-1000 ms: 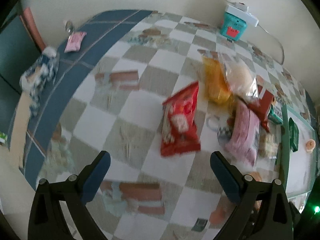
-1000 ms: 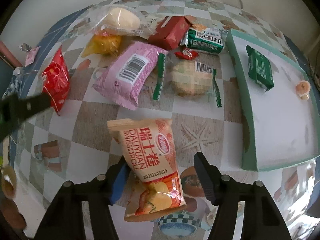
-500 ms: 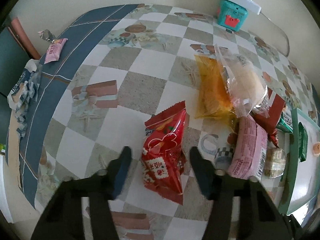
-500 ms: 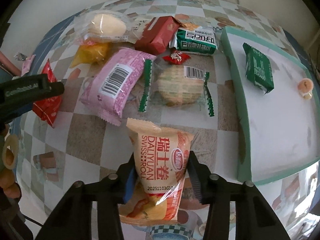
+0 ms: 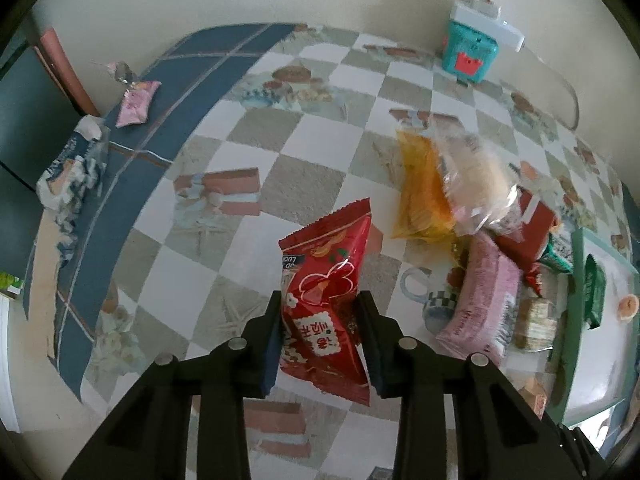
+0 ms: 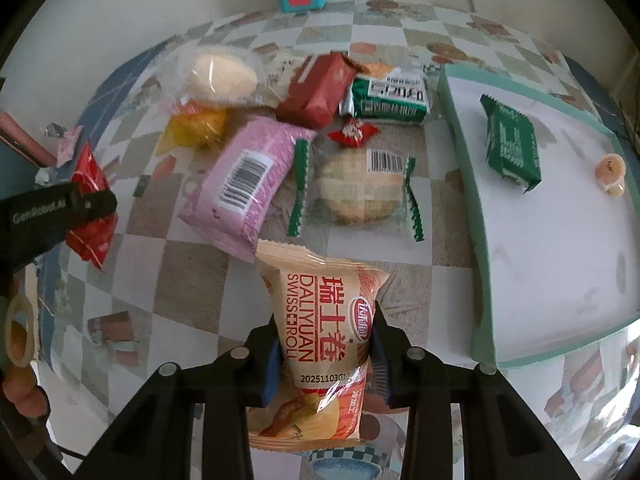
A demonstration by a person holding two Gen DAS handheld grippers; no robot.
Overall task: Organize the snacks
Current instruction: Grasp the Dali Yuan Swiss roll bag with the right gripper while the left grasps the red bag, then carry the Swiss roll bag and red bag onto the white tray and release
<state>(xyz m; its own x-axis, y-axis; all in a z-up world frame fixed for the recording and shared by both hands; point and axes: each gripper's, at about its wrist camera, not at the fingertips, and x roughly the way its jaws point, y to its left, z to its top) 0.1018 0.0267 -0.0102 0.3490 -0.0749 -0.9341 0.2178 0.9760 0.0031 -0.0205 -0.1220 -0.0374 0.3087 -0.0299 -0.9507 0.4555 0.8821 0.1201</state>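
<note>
Red snack packet (image 5: 326, 304) now clamped by left gripper (image 5: 320, 328), previously open

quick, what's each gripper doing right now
Left gripper: just closed, shut on the red snack packet.
Right gripper: jaws closing, shut on the Swiss roll packet.

Readable text was mostly in the right wrist view. The orange Swiss roll packet (image 6: 320, 344), between the right gripper (image 6: 323, 354) fingers, read "DALIYUAN SWISS ROLL", with red Chinese characters beside it and a printed code "20251103G1..." lower down, end cut off. The left gripper (image 6: 60, 216), far left of that packet, carried "GenRobot.Ai" on its black finger. The pink packet (image 6: 244, 184) and the clear-wrapped round cake (image 6: 360, 184) beyond the fingers showed barcodes, digits unreadable. The red packet (image 5: 324, 312) showed Chinese characters, too blurred to read.
</note>
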